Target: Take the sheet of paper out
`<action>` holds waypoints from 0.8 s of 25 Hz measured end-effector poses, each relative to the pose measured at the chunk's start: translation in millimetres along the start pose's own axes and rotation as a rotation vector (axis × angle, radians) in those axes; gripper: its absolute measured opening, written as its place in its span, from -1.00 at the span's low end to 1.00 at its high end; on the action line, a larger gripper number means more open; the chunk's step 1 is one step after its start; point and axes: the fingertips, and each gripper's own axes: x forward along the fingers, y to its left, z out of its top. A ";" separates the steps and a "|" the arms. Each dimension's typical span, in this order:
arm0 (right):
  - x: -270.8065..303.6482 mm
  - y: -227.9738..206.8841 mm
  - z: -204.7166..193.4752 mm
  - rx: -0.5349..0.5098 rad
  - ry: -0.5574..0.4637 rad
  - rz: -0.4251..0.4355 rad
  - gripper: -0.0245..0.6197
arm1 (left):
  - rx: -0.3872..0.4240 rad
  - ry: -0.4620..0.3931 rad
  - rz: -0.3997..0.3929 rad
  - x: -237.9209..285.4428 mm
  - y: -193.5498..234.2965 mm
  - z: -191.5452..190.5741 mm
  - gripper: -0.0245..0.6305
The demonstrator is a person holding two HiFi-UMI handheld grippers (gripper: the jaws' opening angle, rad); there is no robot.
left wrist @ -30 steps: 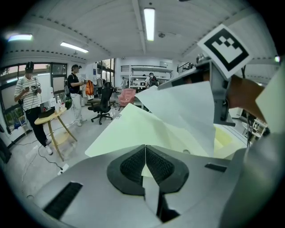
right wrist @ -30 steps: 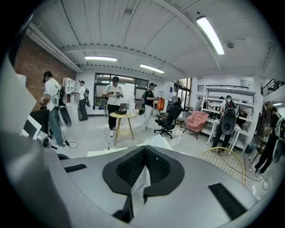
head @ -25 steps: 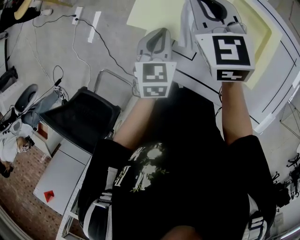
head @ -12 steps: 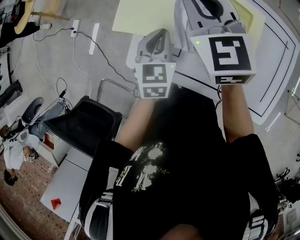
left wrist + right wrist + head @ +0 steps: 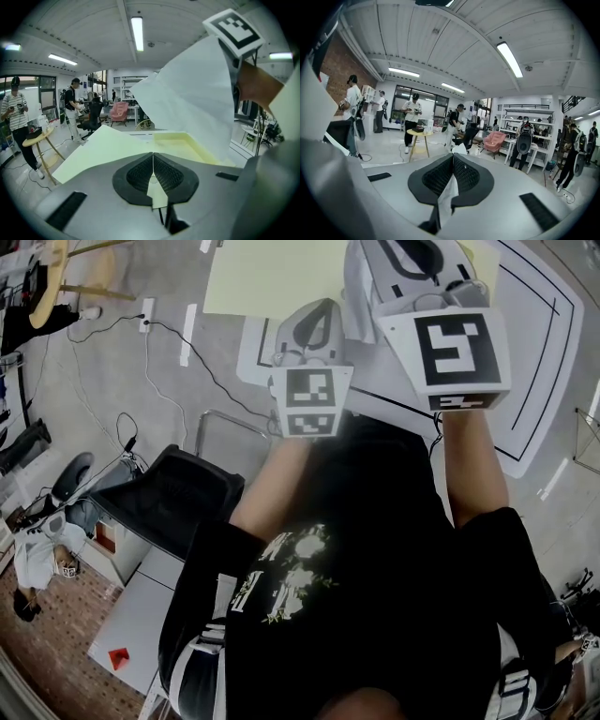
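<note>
The left gripper [image 5: 153, 165] is clenched on the near edge of a pale yellow folder [image 5: 108, 145]; a yellow sliver shows between its closed pads. The right gripper [image 5: 453, 164] is clamped on the white sheet of paper [image 5: 448, 192], a thin strip of which runs down through the closed jaws.

The sheet is up in the air, rising from the folder's opening towards the right gripper, and it looks mostly clear of the folder. I judge it to be very light and limp. It bows and creases under its own weight, so it will flap, drag on the folder's lip and tear if it is jerked. An edge or corner is the sensible place to hold it, as it is held here, with the folder pinned by the other gripper.

The left gripper view shows the broad white sheet [image 5: 197, 98] billowing up beside the yellow folder. The right gripper view gives only the pinched strip and a room with people, tables and chairs. The head view shows both grippers raised over a white surface with black lines [image 5: 548, 343], with the folder [image 5: 272, 277] beyond them. There the sheet is hidden behind the grippers.
</note>
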 end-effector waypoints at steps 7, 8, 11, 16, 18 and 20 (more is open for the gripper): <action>-29.1 -18.2 -10.8 -0.001 0.007 -0.047 -0.91 | 0.032 -0.011 -0.051 4.7 -35.3 1.9 -0.92; -34.3 -21.0 -12.0 -0.001 0.009 -0.058 -0.91 | 0.039 -0.011 -0.060 4.4 -40.4 1.8 -0.92; -50.9 -31.4 -16.5 0.001 0.013 -0.090 -0.91 | 0.054 -0.014 -0.088 6.5 -57.4 2.9 -0.92; -79.2 -49.6 -24.7 0.001 0.016 -0.140 -0.91 | 0.077 -0.027 -0.139 11.6 -90.6 5.3 -0.92; -88.4 -56.0 -28.2 0.000 0.016 -0.159 -0.91 | 0.084 -0.027 -0.158 14.0 -102.0 3.9 -0.92; -97.3 -62.6 -31.0 -0.005 0.020 -0.178 -0.91 | 0.089 -0.030 -0.175 16.8 -112.0 3.7 -0.92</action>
